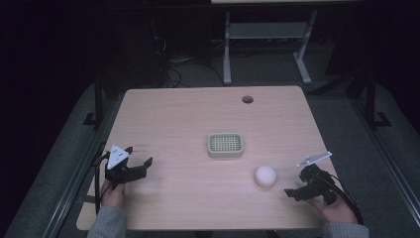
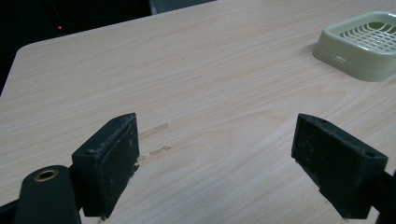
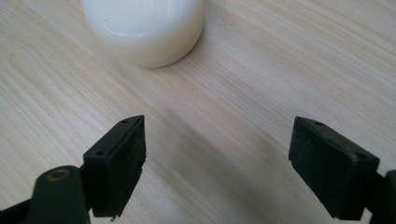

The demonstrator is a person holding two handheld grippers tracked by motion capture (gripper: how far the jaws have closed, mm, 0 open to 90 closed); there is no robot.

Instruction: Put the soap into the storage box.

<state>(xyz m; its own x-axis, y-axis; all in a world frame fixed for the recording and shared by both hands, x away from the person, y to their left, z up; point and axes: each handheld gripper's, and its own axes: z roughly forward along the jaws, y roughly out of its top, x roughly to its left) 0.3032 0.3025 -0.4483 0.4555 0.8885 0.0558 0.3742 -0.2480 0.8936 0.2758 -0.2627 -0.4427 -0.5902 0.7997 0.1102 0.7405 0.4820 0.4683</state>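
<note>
A round white soap bar (image 1: 266, 175) lies on the wooden table (image 1: 198, 114), right of centre and near the front; it looms close in the right gripper view (image 3: 143, 28). A pale green slotted soap dish (image 1: 225, 144) sits at the table's middle and appears at the upper right of the left gripper view (image 2: 362, 44). My right gripper (image 1: 297, 191) stands open just right of the soap, nothing between its jaws (image 3: 217, 163). My left gripper (image 1: 141, 162) is open at the front left, jaws wide over bare wood (image 2: 215, 158).
A round cable hole (image 1: 247, 99) pierces the table near its far edge. Beyond the table a metal desk frame (image 1: 267, 34) stands on dark floor. Faint scuff marks (image 2: 156, 140) show on the wood ahead of the left gripper.
</note>
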